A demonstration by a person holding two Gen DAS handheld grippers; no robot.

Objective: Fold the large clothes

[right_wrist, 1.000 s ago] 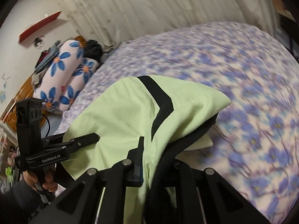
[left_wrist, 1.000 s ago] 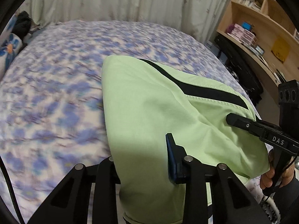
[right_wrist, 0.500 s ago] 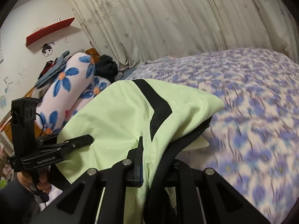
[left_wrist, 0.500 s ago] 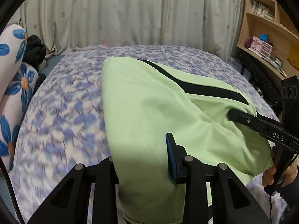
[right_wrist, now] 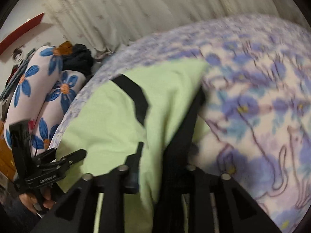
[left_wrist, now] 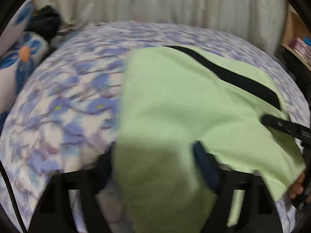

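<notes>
A light green garment (left_wrist: 175, 106) with a black stripe (left_wrist: 233, 79) is held over the flowered bed (left_wrist: 68, 101). My left gripper (left_wrist: 155, 155) is shut on the garment's near edge; the cloth drapes between its fingers. My right gripper (right_wrist: 161, 155) is shut on the same garment (right_wrist: 108, 120) at another edge, with black lining (right_wrist: 182, 128) hanging beside it. Each gripper shows in the other's view: the right one (left_wrist: 281, 126) at the right, the left one (right_wrist: 64, 161) at the lower left. Both views are blurred.
Flowered pillows (right_wrist: 38, 89) and dark clothes (right_wrist: 79, 58) lie at the bed's head. A pale curtain (left_wrist: 155, 3) hangs behind the bed. A wooden shelf (left_wrist: 299, 44) stands at the right.
Both grippers, still shut on the green garment, have tilted and dropped toward the bed; the bedspread fills more of both views and the far end of the garment sits lower.
</notes>
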